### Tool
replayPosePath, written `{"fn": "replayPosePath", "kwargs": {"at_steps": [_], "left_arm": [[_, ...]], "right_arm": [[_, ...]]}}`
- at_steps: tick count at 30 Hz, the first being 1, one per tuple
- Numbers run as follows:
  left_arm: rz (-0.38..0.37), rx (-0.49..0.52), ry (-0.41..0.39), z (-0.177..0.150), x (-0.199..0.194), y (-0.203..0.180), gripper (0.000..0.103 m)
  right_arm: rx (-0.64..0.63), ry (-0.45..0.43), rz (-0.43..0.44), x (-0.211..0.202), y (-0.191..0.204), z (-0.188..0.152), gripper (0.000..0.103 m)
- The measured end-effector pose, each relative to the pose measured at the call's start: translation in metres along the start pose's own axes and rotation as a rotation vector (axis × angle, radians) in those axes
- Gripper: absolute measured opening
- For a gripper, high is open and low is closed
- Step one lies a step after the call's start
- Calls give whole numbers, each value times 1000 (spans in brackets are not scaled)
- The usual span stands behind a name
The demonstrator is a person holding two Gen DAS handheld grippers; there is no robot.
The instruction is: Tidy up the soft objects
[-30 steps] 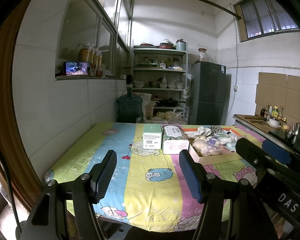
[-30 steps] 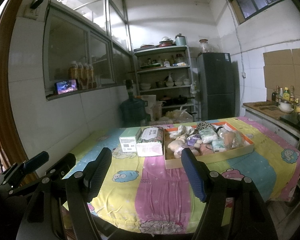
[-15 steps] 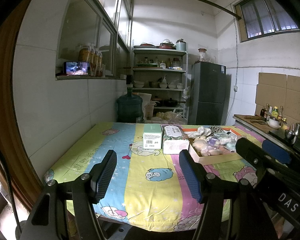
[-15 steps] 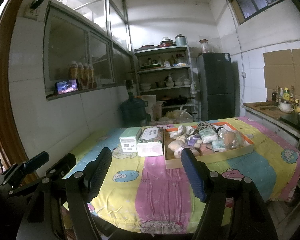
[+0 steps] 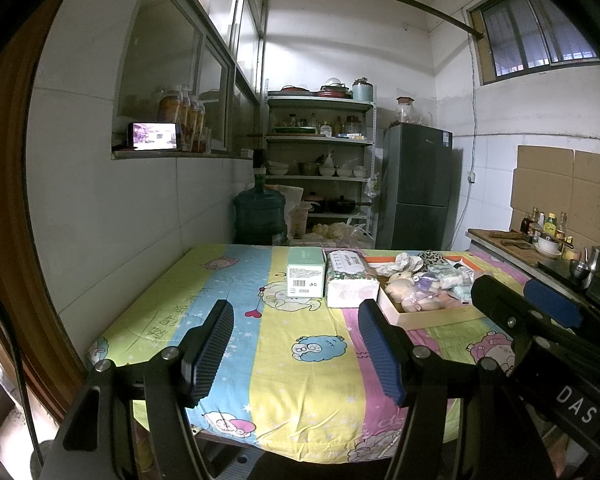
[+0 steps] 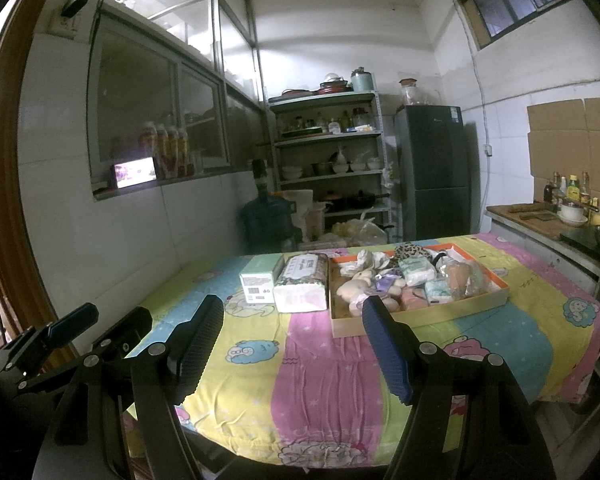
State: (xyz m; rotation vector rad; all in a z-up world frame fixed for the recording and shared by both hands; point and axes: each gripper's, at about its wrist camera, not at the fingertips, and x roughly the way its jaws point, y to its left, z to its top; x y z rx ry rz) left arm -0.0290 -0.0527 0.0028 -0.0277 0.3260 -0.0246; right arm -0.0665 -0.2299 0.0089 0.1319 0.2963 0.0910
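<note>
left gripper (image 5: 294, 346): your jaws stand wide, nothing between them, hovering at the table's near edge.
right gripper (image 6: 292, 344): same, wide and empty.
soft objects (image 6: 404, 280): heaped in the cardboard tray (image 6: 420, 316), beside the tissue pack (image 6: 302, 286).
handling: probably light, squashy; pinch each toy's bulk, not a wrapper's loose edge.

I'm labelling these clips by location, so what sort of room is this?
Most likely a home kitchen or pantry: a metal shelf rack stacked with bowls and pots, a dark fridge, and a counter with sauce bottles. A table stands in front.
</note>
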Motion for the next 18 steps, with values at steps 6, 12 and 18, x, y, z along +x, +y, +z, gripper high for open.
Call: {"fn": "replayPosePath", "kwargs": {"at_steps": [6,12,18], "left_arm": [[0,0,0,0,0,0,64],[-5,-3,1,0,0,0,64],[-3,-3,-14,1,-1,-7,64]], "right_arm": [[0,1,1,0,0,0,74],[1,0,0,0,0,0,74],[0,0,0,0,1,0,74]]}}
